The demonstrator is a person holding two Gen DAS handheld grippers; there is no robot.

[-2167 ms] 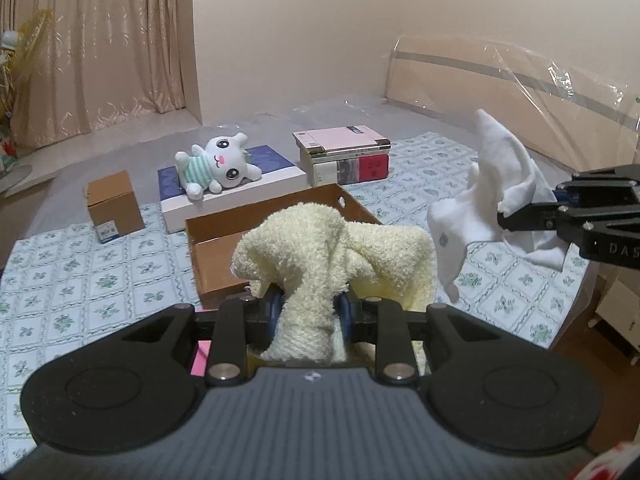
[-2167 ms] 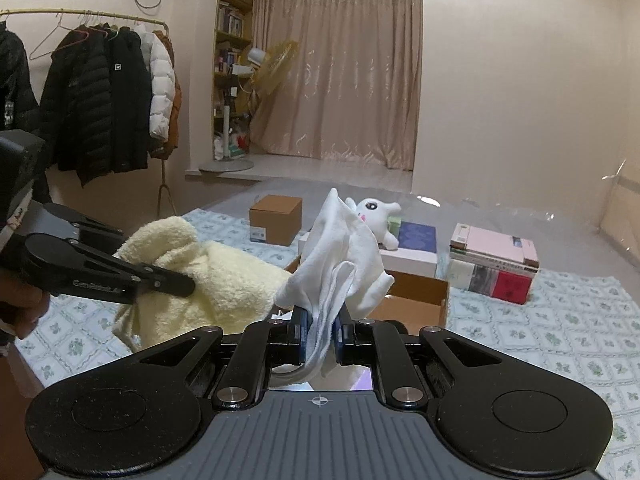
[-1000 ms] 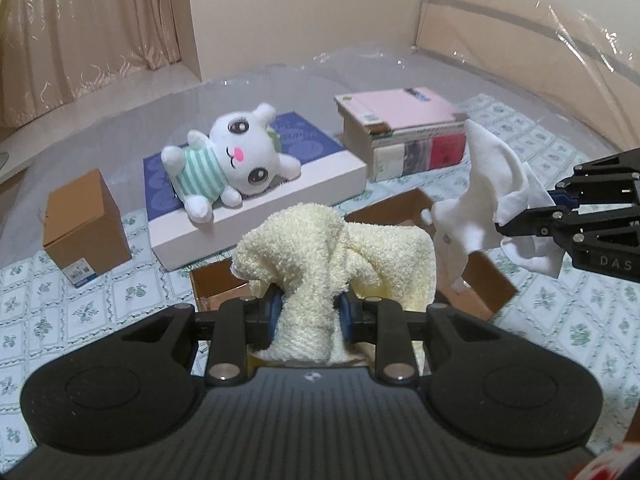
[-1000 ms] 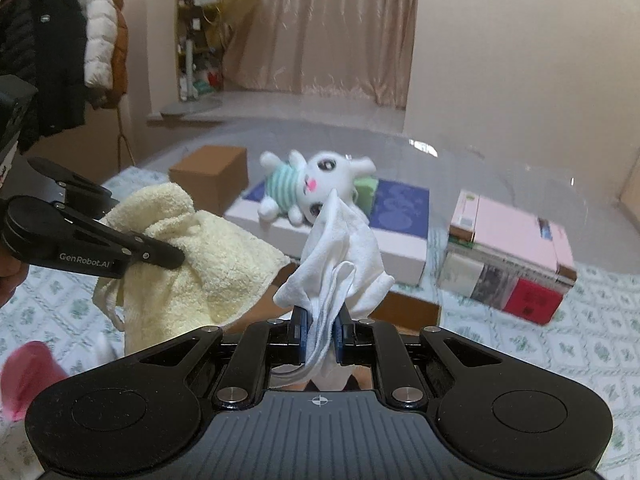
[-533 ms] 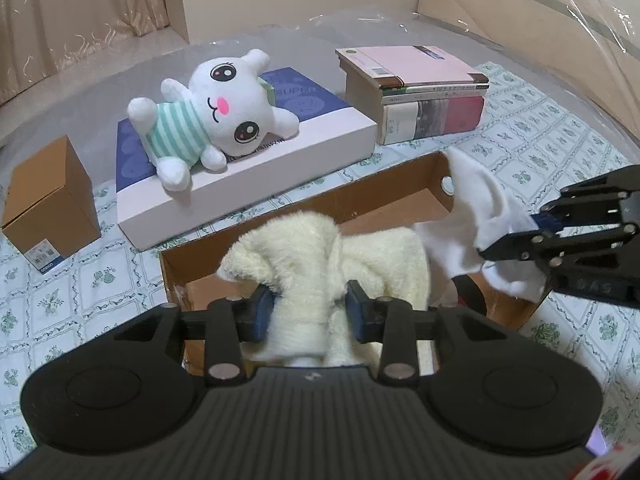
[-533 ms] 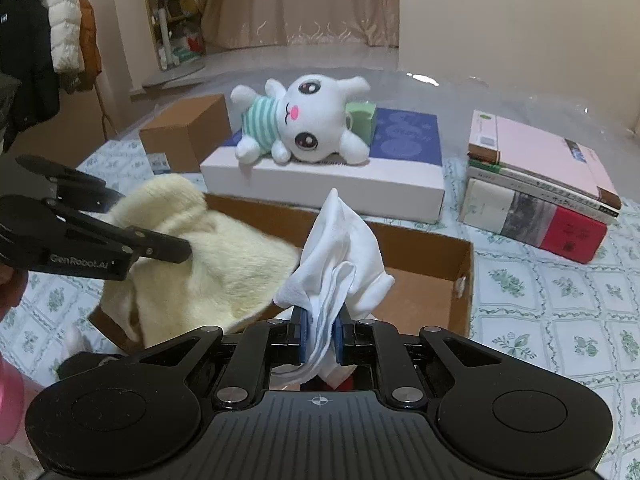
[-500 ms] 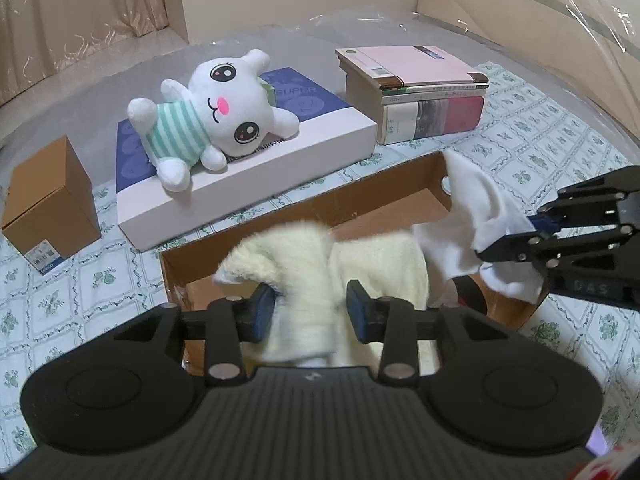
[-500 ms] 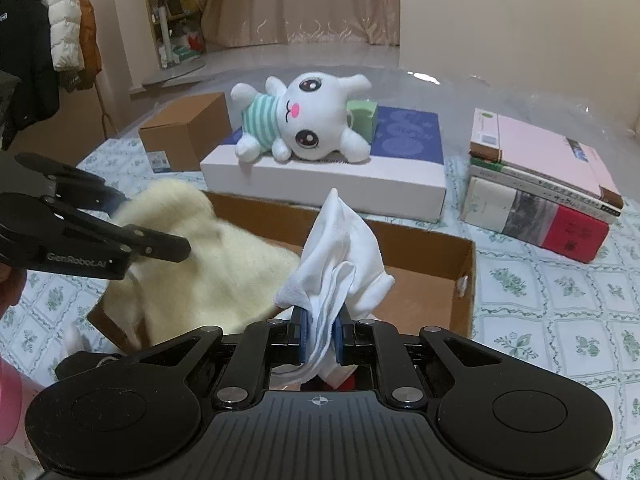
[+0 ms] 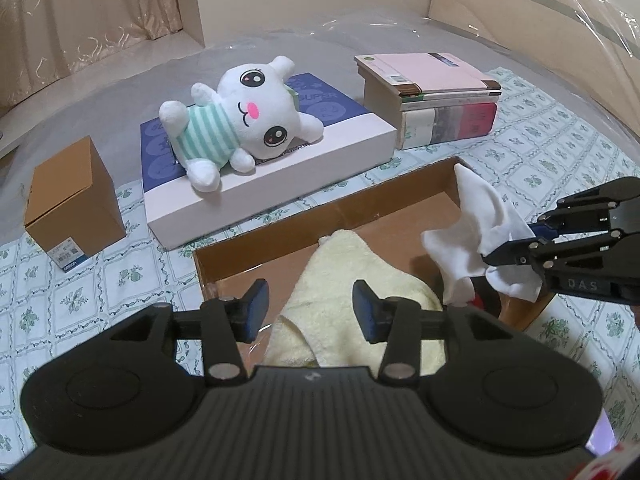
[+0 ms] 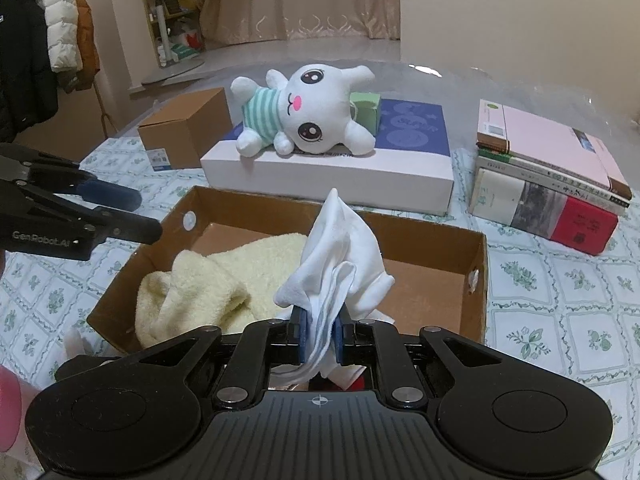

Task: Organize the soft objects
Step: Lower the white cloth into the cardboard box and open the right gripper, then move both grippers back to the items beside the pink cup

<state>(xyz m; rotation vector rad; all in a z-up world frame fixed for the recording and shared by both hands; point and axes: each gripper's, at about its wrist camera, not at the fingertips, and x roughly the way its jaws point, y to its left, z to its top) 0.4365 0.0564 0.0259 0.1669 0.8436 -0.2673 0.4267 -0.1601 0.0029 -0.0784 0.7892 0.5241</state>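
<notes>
The left gripper [image 9: 306, 310] hangs over the open cardboard box [image 10: 478, 264] with its jaws spread wide and empty — the cream towel [image 10: 208, 280] lies loose inside the box, below them. The right gripper [image 10: 320, 334] has its jaws pinching a white cloth [image 10: 340, 256], held above the box's right half. Behind the box, a white plush bunny [image 9: 240, 120] lies on a flat white-and-blue box [image 9: 280, 168] — a book stack [image 9: 436, 100] stands to its right.
</notes>
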